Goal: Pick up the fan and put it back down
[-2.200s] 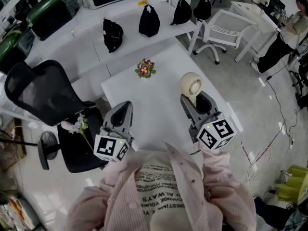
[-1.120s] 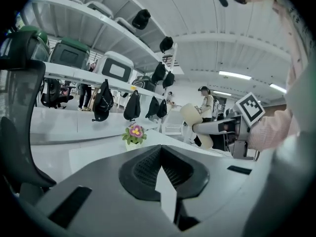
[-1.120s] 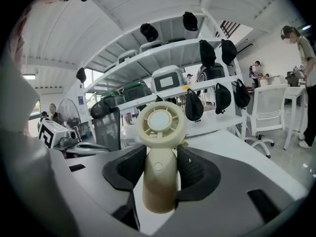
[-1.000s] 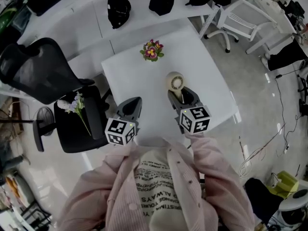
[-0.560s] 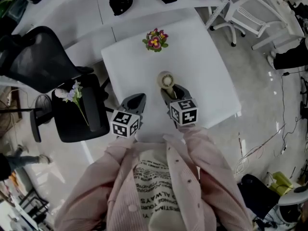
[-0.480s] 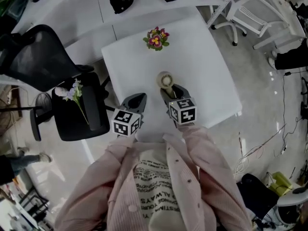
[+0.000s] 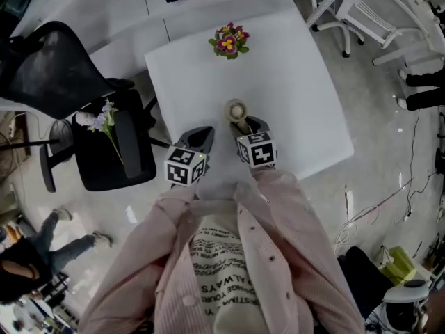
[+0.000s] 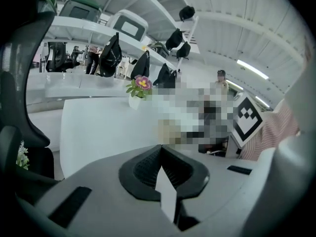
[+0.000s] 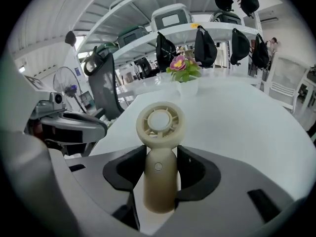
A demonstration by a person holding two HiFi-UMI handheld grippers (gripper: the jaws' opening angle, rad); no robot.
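Observation:
A cream hand-held fan (image 9: 160, 124) stands upright between the jaws of my right gripper (image 9: 160, 154), which is shut on its handle. From the head view the fan (image 7: 236, 110) is over the near middle of the white table (image 7: 292, 68), just beyond the right gripper (image 7: 245, 124). Whether its base touches the table I cannot tell. My left gripper (image 7: 201, 132) hangs beside it at the table's near left edge. Its black pads (image 8: 148, 164) meet at the tip, shut on nothing.
A small pot of pink and yellow flowers (image 7: 228, 42) stands at the table's far side. A black office chair (image 7: 55, 68) with a flower stalk (image 7: 104, 120) on its seat is at the left. A white chair (image 7: 368, 12) stands far right. A person (image 7: 28, 263) walks at lower left.
Both grippers have sunk toward the table, the right one carrying the fan down with it. The fan now sits lower and nearer the table's front.

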